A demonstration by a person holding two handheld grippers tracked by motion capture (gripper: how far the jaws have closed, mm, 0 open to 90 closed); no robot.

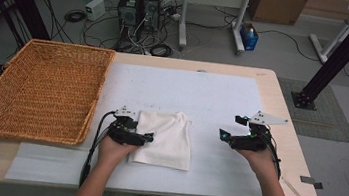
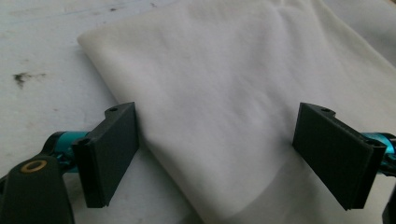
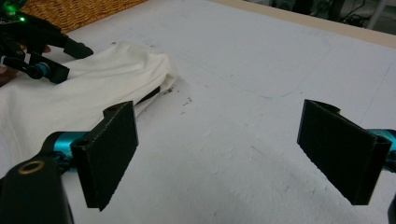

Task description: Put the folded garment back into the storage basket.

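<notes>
The cloth (image 1: 165, 138) is looking plain off-white, no print on it, just soft grey shading in the folds. The mat (image 1: 203, 96) under it is showing white with a few dark smudges and a faint blue outline, and the table (image 1: 281, 111) edge is coming through as pale wood. The basket (image 1: 37, 89) is glowing golden-tan with a tight woven pattern. Both the left gripper (image 1: 146, 138) and right gripper (image 1: 225, 136) are looking matte black with teal bits, and the right one is carrying a light grey plate.
</notes>
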